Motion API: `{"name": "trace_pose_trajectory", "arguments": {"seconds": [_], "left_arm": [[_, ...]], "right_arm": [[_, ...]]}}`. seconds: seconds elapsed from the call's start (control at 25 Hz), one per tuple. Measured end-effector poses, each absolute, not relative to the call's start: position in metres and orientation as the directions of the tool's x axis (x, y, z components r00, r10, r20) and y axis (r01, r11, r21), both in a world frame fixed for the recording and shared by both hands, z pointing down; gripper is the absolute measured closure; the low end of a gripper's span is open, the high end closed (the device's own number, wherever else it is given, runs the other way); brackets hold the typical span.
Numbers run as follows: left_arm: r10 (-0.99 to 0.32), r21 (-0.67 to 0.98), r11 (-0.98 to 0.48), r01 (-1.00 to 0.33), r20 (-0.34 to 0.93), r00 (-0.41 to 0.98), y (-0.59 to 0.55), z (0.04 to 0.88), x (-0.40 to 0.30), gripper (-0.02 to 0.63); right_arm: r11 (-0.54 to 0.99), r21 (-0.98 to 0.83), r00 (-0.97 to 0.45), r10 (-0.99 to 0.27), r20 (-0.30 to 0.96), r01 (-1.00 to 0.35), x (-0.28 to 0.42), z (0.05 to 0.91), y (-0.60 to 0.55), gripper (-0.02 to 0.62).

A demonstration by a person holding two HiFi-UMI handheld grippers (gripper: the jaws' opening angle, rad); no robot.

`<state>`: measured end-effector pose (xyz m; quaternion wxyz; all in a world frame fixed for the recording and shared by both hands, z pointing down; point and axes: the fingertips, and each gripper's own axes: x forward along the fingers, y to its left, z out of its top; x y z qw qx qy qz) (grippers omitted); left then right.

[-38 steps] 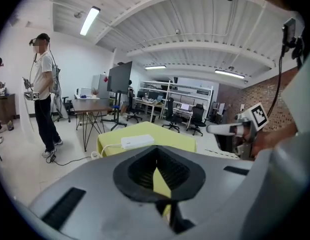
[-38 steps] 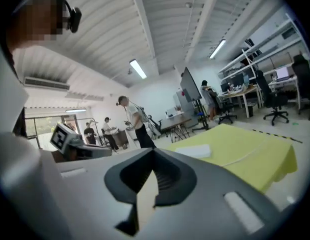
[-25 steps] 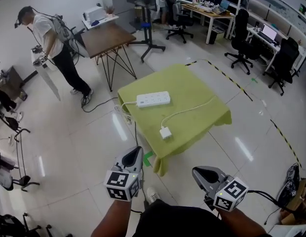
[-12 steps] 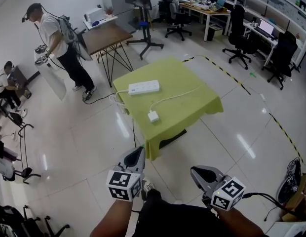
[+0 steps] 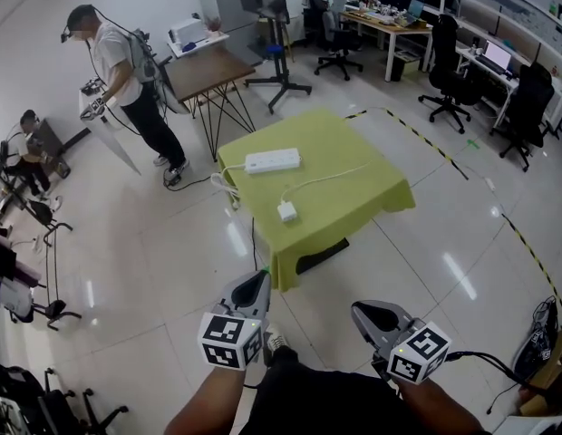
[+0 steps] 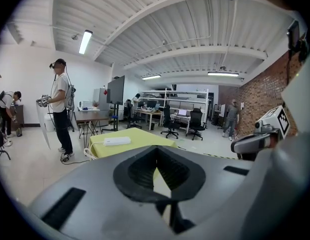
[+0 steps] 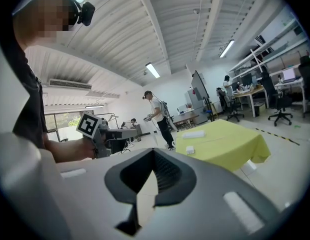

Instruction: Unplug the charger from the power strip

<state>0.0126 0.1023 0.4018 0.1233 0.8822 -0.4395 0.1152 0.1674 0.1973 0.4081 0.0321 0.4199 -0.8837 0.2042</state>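
A white power strip lies on the far left of the green-clothed table. The white charger rests on the cloth nearer me, apart from the strip, and its cable curves off to the right. Both grippers hover over the floor well short of the table. My left gripper is shut and holds nothing, and so is my right gripper. The left gripper view shows the strip beyond the jaws. The right gripper view shows the strip and the charger.
A standing person holds grippers at the far left beside a wooden table. Black-and-yellow tape runs across the floor to the right. Office chairs and desks line the back. The strip's cord hangs off the table's left edge.
The table now lies farther from both grippers than a second ago. Both grippers stay shut with nothing in them.
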Motion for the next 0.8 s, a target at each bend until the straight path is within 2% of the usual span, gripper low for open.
{"name": "trace_pose_trajectory", "arguments": {"seconds": [0.8], "left_arm": [[-0.767,0.104,-0.568,-0.816,0.293,0.571,0.119,0.395,-0.003,0.6]], "right_arm": [[0.591,-0.301,-0.659,-0.716,0.23,-0.748,0.153,0.406,0.209,0.595]]}}
